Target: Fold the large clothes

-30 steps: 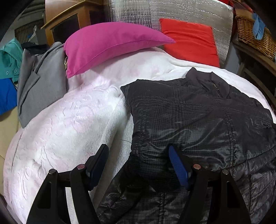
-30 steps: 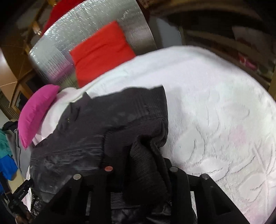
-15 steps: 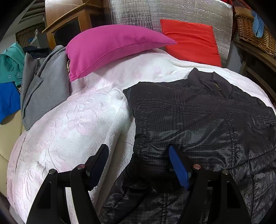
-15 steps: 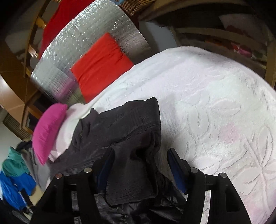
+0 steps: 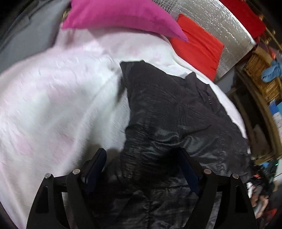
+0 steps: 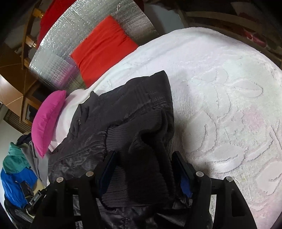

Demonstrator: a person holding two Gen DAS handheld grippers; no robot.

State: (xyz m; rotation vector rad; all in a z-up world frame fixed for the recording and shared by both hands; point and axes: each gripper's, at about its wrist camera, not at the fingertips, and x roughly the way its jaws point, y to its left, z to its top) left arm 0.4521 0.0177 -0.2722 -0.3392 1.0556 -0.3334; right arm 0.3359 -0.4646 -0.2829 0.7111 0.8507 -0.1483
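A dark quilted jacket lies spread on a white bedspread. My left gripper hovers low over the jacket's near left edge. Its jaws are opening, and shiny jacket fabric lies between the fingers without being pinched. In the right wrist view the same jacket has a ribbed knit sleeve end folded onto it. My right gripper stands open around that bunched ribbed part, with the pads apart at its sides.
A pink pillow and a red pillow lean on a silver foil headboard. A grey garment lies far left, with a wicker basket at right. Blue and teal clothes hang beside the bed. Bare bedspread stretches right of the jacket.
My right gripper was shut on the ribbed sleeve end and has opened around it. My left gripper has rolled, dropped closer to the jacket and widened slightly.
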